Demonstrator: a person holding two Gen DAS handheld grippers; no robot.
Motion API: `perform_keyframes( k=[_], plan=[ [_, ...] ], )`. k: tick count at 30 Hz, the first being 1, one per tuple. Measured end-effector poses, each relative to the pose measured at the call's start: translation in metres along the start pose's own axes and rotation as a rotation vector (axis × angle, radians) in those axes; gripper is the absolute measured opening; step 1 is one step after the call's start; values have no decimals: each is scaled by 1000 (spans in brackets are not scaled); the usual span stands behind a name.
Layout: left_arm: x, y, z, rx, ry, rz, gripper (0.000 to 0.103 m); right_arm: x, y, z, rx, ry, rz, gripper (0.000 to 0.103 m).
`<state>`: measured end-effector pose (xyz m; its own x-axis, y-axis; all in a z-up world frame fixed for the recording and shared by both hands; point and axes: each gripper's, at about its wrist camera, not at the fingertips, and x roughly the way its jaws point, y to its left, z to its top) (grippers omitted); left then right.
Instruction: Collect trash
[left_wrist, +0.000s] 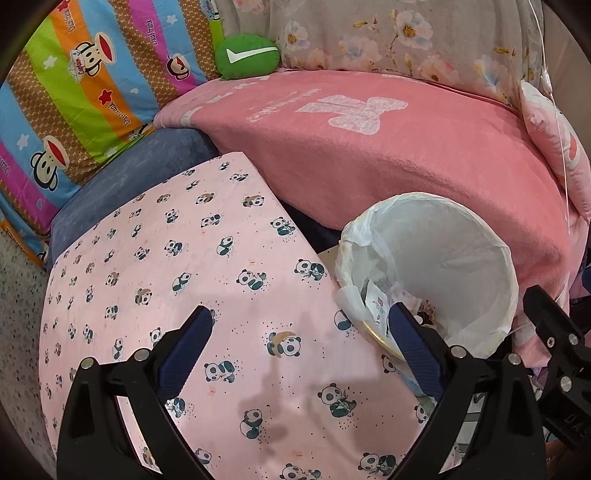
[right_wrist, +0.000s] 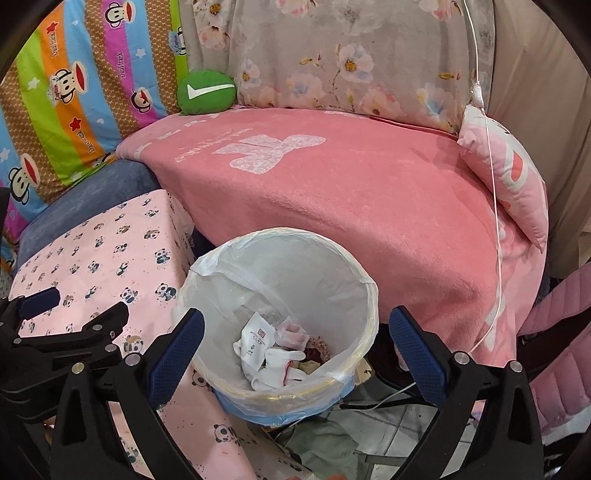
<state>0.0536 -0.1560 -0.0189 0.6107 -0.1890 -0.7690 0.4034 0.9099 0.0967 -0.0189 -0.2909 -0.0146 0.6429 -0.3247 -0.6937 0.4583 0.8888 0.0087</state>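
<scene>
A round bin (right_wrist: 295, 273) lined with a white bag stands on the floor between a panda-print table cover (right_wrist: 110, 251) and a pink bed. Crumpled white wrappers and tissue (right_wrist: 258, 341) lie at its bottom. My right gripper (right_wrist: 295, 325) hangs open just above the bin's mouth, with nothing between its blue pads. My left gripper (left_wrist: 301, 325) is open and empty over the panda-print cover (left_wrist: 184, 258), with the bin (left_wrist: 443, 251) to its right. The right gripper's black frame (left_wrist: 554, 332) shows at that view's right edge.
A pink blanket (right_wrist: 351, 192) covers the bed behind the bin. A green cushion (right_wrist: 207, 92), a striped cartoon quilt (right_wrist: 74, 92) and a pink pillow (right_wrist: 509, 173) lie on it. A white cable (right_wrist: 495, 206) hangs at the right. A pink padded seat (right_wrist: 561, 332) is far right.
</scene>
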Motion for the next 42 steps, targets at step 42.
perform_keyframes(
  k=[42],
  plan=[
    [-5,15,-38,-53,-24,56,92,0,5,-32,2,27,-26,99]
  ],
)
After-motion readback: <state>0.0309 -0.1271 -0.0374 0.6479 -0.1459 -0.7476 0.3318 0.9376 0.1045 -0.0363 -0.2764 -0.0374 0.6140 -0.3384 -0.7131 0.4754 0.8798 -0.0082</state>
